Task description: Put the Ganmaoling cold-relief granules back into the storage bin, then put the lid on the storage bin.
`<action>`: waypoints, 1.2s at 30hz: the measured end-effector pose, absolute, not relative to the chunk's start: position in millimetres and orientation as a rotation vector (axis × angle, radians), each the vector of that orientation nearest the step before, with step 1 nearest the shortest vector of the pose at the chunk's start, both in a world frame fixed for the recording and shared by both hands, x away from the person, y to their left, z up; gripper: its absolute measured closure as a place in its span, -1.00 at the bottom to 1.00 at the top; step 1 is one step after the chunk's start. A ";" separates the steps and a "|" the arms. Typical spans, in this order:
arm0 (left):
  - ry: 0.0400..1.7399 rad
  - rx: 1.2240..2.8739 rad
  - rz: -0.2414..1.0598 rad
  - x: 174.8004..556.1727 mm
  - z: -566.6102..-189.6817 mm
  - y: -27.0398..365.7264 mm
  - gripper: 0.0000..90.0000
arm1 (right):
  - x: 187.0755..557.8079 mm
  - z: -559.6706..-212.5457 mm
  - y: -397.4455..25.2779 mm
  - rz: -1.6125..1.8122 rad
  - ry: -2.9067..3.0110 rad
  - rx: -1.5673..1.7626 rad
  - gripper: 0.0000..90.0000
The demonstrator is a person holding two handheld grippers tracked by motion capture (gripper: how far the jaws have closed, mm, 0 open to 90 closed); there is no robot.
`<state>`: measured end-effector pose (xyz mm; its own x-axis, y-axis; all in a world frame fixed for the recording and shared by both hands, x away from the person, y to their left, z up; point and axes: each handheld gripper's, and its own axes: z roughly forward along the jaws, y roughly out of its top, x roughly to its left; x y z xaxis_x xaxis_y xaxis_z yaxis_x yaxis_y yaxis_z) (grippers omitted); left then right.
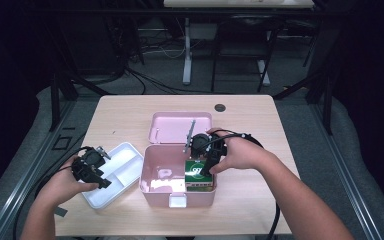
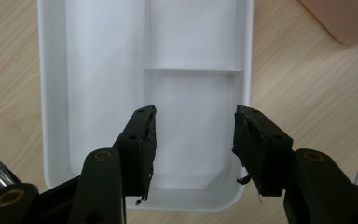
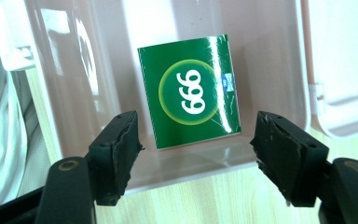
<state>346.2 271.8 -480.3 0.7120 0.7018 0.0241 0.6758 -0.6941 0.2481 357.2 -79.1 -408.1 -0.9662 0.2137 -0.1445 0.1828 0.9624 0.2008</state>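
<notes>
Green square packet point(image 1: 199, 175) with the white "999" in a pale ring sits inside the open pink plastic box point(image 1: 177, 192), against its right end as I look down from the high view. My right gripper point(image 1: 203, 150) hangs just over that packet, my hand wrapped round it. The box's hinged pink lid point(image 1: 170, 125) lies flat on the far side. Over on the left, my left gripper point(image 1: 91, 169) hovers above the white divided plastic tray point(image 1: 125, 152), which rests on the light wooden table point(image 1: 130, 107) just beside the box.

Left gripper view now: jaws spread wide, nothing between them, and the white tray point(image 2: 98, 70) below with its partition walls showing; a corner of the pink box point(image 2: 340, 21) peeks in at top right.

Right gripper view: jaws wide apart again, clear of everything, with the green packet point(image 3: 189, 91) lying flat on the box floor beyond them, framed between the two pads. The glossy pink wall point(image 3: 191, 165) runs across just in front of the jaws.
</notes>
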 end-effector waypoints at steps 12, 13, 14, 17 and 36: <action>1.149 2.731 0.151 355.8 -485.8 269.1 0.23 | 355.3 -406.2 -105.9 0.348 2.857 0.494 -0.32; 1.149 2.731 0.151 355.8 -485.8 269.1 0.24 | 355.2 -405.8 -108.4 0.344 2.854 0.507 -0.30; 1.147 2.732 0.141 356.4 -486.3 268.5 0.24 | 355.3 -404.7 -111.4 0.354 2.851 0.524 -0.28; 1.149 2.734 0.142 359.4 -487.0 267.0 0.25 | 354.9 -402.1 -118.4 0.407 2.852 0.574 -0.26; 1.189 2.745 0.153 370.1 -482.6 268.4 0.34 | 347.5 -417.7 -167.3 0.569 2.795 0.735 -0.22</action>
